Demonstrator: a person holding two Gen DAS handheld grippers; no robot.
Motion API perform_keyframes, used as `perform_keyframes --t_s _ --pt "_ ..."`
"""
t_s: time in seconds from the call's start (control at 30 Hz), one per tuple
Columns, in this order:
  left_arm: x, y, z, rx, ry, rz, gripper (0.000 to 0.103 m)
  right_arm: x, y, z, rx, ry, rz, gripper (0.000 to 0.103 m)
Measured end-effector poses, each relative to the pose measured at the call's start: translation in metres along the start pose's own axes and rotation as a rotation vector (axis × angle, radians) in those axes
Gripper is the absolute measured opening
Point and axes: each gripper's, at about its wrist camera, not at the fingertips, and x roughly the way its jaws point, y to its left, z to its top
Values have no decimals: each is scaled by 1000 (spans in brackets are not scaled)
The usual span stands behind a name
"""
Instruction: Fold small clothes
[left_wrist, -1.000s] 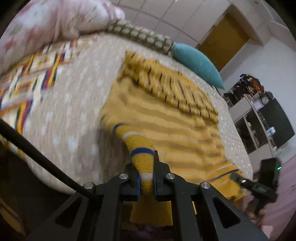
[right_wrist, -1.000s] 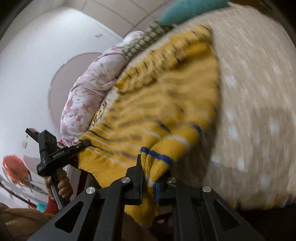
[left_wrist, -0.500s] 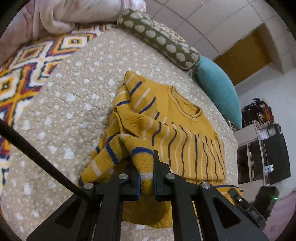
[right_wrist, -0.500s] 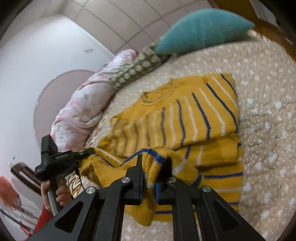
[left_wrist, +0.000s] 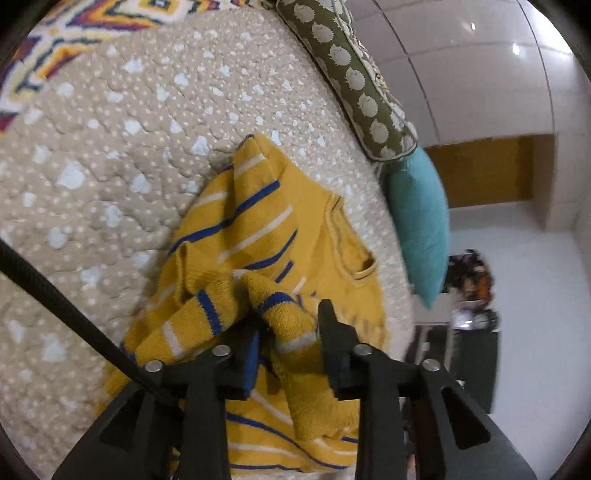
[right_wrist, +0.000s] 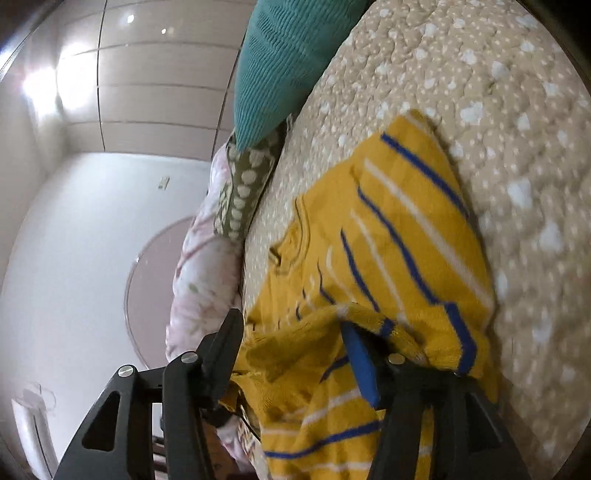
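Yellow striped sweater (left_wrist: 258, 229) lies folded on the bed (left_wrist: 110, 147). Left tongs (left_wrist: 288, 332) and right tongs (right_wrist: 291, 343) have just been opening, released, sweater cloth loose between their jaws.

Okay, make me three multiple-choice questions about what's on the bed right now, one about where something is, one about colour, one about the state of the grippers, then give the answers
1. Where does the teal pillow lie?
A. beside the olive spotted bolster, at the far edge of the bed
B. on top of the sweater
C. on the floor

2. What colours are the stripes on the yellow sweater?
A. red and green
B. blue and white
C. black only

3. How do the two grippers stand?
A. both clamped tight on fabric
B. both away from the sweater
C. both with jaws parted, knit lying between them

Answers:
1 A, its end meets the bolster along the quilt edge.
2 B, blue and white lines cross the knit.
3 C, left gripper and right gripper have just been opening, fabric loose between the fingers.
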Motion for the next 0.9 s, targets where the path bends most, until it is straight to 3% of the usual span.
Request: perform_keyframes --t_s 0.1,0.23,0.33,0.43,0.57,0.6,0.67,0.73,0.83,0.9 --pt "-2 4 4 -25 6 -72 36 5 0 8 7 -10 12 62" --pt "-17 0 11 -38 -35 -171 54 4 -2 14 16 -35 19 62" --pt "-34 -14 12 4 -80 -184 67 -4 3 15 1 -67 9 67" --pt "-51 -28 9 89 -101 -115 68 -17 18 14 -64 -125 -60 71" --pt "-69 -45 -15 268 -133 100 68 -35 55 1 -212 -197 -195 73" --pt "-73 -45 -23 312 -141 156 68 -35 66 -6 -268 -182 -225 71" --pt "-83 -38 -44 395 -167 273 68 -28 89 -27 -400 -118 -272 47" --pt "-93 -27 -61 448 -178 337 68 -13 106 -51 -510 -32 -297 36" --pt "-109 -8 -94 526 -205 435 68 25 122 -91 -646 114 -321 28" --pt "-115 1 -112 560 -222 477 68 49 122 -107 -695 164 -371 25"
